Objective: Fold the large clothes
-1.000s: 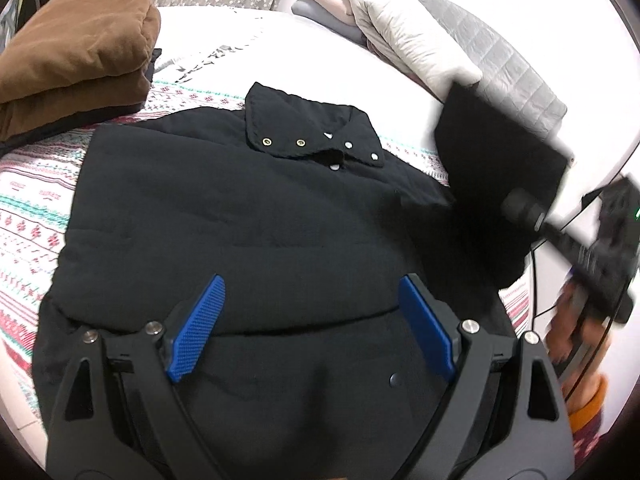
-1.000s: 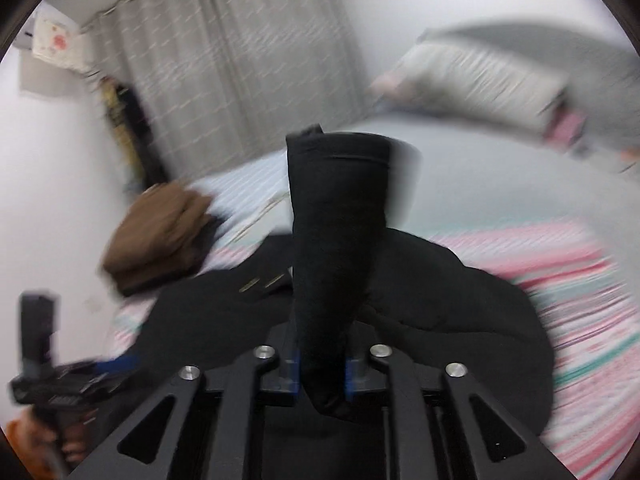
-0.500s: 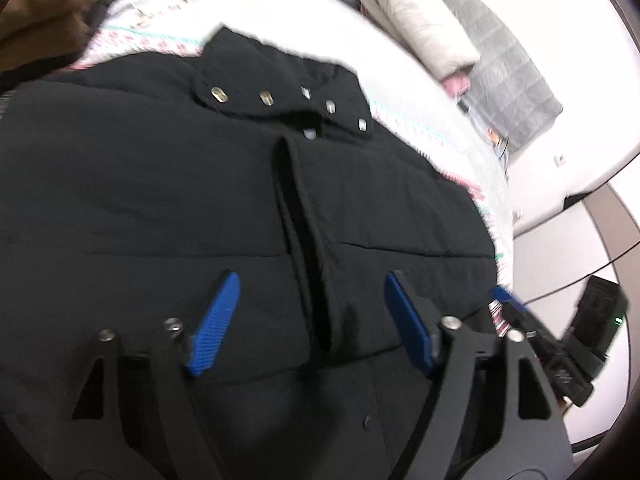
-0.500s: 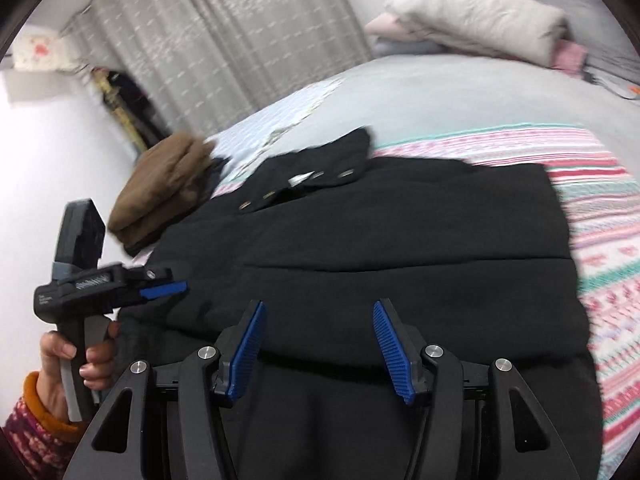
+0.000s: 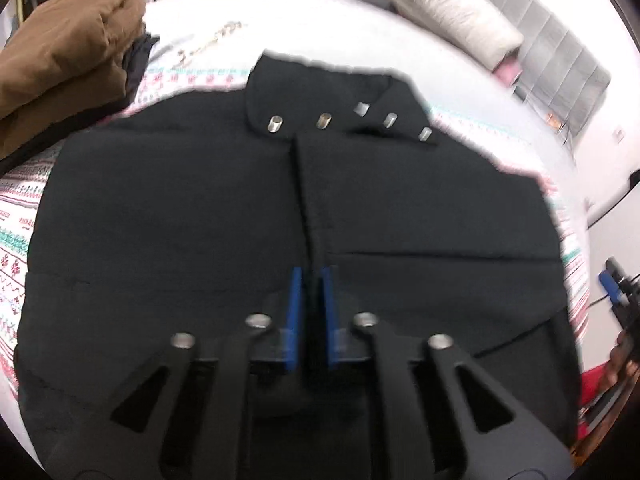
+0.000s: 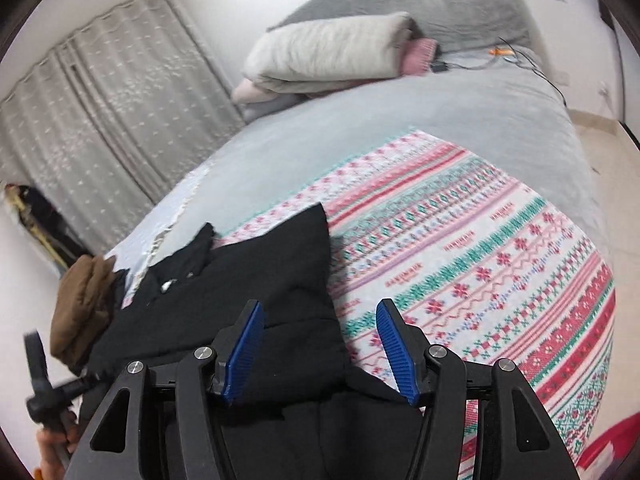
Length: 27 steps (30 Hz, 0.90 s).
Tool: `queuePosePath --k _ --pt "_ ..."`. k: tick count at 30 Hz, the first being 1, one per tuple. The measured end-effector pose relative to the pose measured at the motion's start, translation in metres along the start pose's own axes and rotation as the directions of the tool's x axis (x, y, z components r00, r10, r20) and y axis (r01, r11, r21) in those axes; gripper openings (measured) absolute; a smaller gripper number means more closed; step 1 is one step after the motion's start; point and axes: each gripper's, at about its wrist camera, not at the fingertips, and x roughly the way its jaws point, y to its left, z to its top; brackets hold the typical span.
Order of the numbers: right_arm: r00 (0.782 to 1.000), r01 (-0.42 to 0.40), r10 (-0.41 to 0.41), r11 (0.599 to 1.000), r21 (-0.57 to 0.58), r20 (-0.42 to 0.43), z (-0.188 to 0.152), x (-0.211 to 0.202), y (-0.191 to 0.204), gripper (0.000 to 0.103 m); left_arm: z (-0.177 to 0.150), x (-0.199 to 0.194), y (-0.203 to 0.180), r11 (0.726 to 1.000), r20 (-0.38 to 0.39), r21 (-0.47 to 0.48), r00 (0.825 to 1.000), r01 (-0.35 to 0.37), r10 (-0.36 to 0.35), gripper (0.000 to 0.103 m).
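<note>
Only the left wrist view shows the black jacket point(image 5: 224, 216) whole, collar snaps up, flat on the patterned blanket point(image 5: 16, 216); the left gripper point(image 5: 311, 280) is clenched on its centre fold. The right wrist view adds pillow point(image 6: 332, 52), curtains point(image 6: 108, 112) and the right gripper point(image 6: 320, 344), spread wide, empty, over the jacket's edge.

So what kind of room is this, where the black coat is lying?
Most likely a bedroom. The black coat lies on a big bed with a patterned blanket, a rolled-up duvet sits by the grey padded headboard, and long curtains hang behind.
</note>
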Motion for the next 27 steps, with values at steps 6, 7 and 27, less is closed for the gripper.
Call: queuePosePath --k 6,7,27 --pt "0.999 0.043 -0.046 0.988 -0.150 -0.017 -0.009 0.019 0.036 0.059 -0.003 -0.033 -0.016 0.992 0.177 0.074 0.978 0.099 -0.111 0.038" --pt "0.998 0.047 -0.052 0.980 -0.193 -0.020 -0.010 0.024 0.047 0.058 -0.003 -0.030 -0.022 0.988 0.167 0.098 0.977 0.116 -0.131 0.038" --pt "0.976 0.108 -0.155 0.955 -0.276 -0.155 -0.033 0.057 0.049 0.068 -0.043 -0.030 -0.039 0.972 0.062 0.224 0.994 0.074 -0.090 0.090"
